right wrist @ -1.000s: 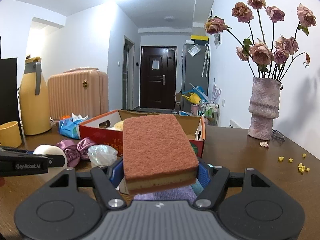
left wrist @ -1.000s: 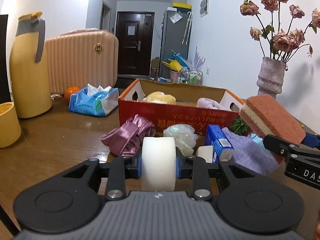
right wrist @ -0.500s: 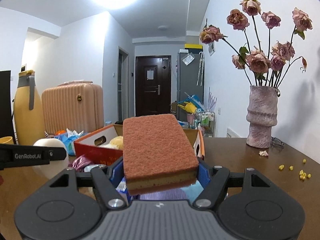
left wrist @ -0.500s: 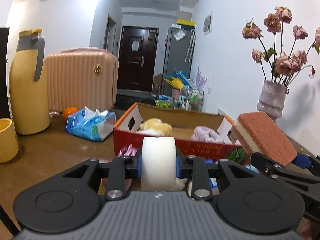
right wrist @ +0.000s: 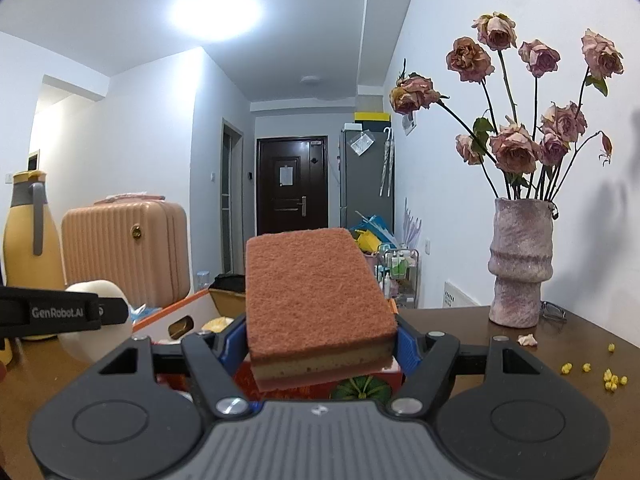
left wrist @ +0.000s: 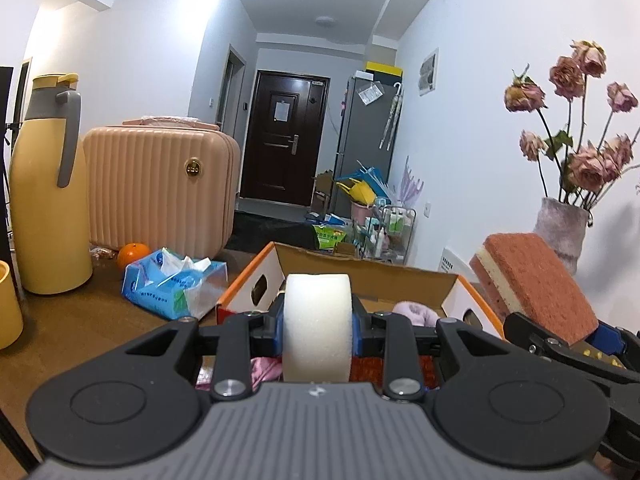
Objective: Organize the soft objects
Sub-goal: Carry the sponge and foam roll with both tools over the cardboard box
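My left gripper [left wrist: 318,326] is shut on a white foam sponge [left wrist: 317,324], held upright just in front of an open cardboard box [left wrist: 362,270] with red and orange sides. A pink soft item [left wrist: 416,314] lies inside the box. My right gripper [right wrist: 316,338] is shut on a flat red-brown scouring sponge [right wrist: 312,292] with a yellow underside. That sponge [left wrist: 536,280] hangs at the box's right end in the left wrist view. The white sponge [right wrist: 98,320] and the left gripper's finger show at the left of the right wrist view, beside the box [right wrist: 188,312].
On the brown table stand a yellow jug [left wrist: 44,200], a yellow cup [left wrist: 8,306], a blue tissue pack [left wrist: 172,282], an orange [left wrist: 134,254] and a pink suitcase [left wrist: 160,184]. A vase of dried roses [right wrist: 520,272] stands at the right, with yellow crumbs [right wrist: 610,376] near it.
Both grippers have risen and moved toward the box with their sponges. The loose items on the table in front of the box have dropped below the left gripper's view.
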The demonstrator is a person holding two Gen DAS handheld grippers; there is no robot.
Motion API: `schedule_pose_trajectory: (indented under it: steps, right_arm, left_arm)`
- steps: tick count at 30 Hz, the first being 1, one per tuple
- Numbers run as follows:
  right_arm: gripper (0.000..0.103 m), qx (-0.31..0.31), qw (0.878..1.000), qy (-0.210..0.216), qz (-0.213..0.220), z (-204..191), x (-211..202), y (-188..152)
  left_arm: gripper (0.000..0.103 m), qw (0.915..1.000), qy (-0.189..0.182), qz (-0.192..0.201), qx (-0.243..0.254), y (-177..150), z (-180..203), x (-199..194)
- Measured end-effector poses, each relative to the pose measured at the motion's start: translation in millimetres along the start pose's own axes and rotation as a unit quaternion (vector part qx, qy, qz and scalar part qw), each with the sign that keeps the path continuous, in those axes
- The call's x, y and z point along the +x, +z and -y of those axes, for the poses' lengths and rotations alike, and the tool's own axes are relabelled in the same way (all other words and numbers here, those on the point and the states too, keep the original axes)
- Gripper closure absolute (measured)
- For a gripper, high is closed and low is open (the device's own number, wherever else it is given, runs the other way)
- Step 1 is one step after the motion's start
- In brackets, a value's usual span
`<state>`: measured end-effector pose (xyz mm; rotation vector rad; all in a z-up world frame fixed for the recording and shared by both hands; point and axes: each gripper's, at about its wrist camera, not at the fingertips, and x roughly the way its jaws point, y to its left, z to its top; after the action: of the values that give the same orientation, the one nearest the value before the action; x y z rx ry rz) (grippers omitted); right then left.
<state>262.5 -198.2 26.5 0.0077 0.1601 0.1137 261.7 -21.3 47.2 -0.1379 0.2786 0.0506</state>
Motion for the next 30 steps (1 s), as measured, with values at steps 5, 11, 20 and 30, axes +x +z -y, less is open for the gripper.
schedule_pose_trajectory:
  steps: [5,11,20,30]
  right_arm:
    - [0.032,-0.002,1.0,0.0,0.004,0,14,7]
    - [0.032,-0.009,1.0,0.002,0.003,-1,32,13]
    - [0.032,-0.012,1.0,-0.007,0.002,2,53,20]
    - [0.032,-0.002,1.0,-0.015,0.001,11,84,35]
  left_arm:
    - [0.074,1.0,0.002,0.004,-0.007,8,0,14]
    - [0.074,0.9999,0.005,0.009,-0.012,16,-1,29]
    - [0.074,0.9996,0.001,0.018,-0.021,27,3,53]
    - [0.074,0.9995,-0.001,0.023,-0.022,36,8,82]
